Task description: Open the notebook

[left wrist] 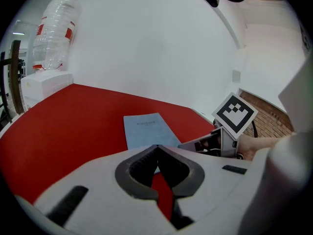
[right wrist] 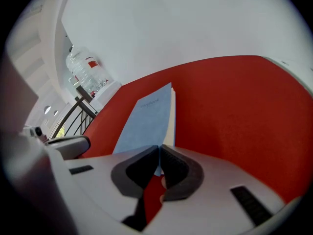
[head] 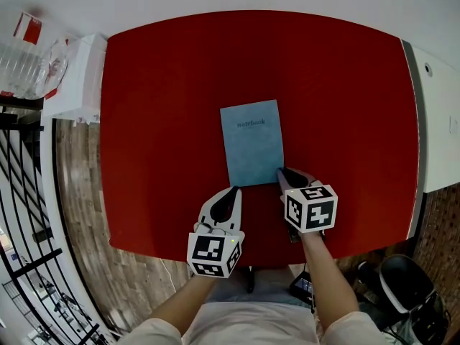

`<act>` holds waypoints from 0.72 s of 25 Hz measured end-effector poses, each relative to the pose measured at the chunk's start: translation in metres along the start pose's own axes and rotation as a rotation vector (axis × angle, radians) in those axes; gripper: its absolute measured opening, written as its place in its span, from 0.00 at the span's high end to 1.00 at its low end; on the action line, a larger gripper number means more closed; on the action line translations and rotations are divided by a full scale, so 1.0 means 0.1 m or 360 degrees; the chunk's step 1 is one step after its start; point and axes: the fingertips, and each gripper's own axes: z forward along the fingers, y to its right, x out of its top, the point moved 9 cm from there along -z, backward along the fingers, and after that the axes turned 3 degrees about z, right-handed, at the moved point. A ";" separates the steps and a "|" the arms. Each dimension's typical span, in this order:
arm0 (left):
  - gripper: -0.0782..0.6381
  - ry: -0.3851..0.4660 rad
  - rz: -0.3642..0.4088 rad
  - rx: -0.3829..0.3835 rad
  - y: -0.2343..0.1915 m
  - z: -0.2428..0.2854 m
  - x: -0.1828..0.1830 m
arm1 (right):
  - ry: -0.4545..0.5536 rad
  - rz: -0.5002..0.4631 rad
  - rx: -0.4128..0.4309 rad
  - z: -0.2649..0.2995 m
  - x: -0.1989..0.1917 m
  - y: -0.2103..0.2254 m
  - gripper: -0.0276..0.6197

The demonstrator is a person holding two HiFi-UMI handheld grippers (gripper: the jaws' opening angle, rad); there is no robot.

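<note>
R tool (head: 282, 172) pinching notebook (head: 251, 142) cover corner, L tool (head: 233, 192) closed, empty, title blurred

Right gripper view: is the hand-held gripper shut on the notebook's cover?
Yes, the right hand-held gripper pinches the near edge of the notebook, with its blue cover caught between the shut jaws.

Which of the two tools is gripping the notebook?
The right tool, pinching the near right corner of the blue notebook; the left tool is shut on nothing, short of it.
</note>
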 end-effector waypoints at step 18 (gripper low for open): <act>0.88 0.0094 -0.0051 0.0070 -0.05 -0.31 0.08 | 0.0176 -0.0134 0.0051 -0.49 0.26 -0.62 0.93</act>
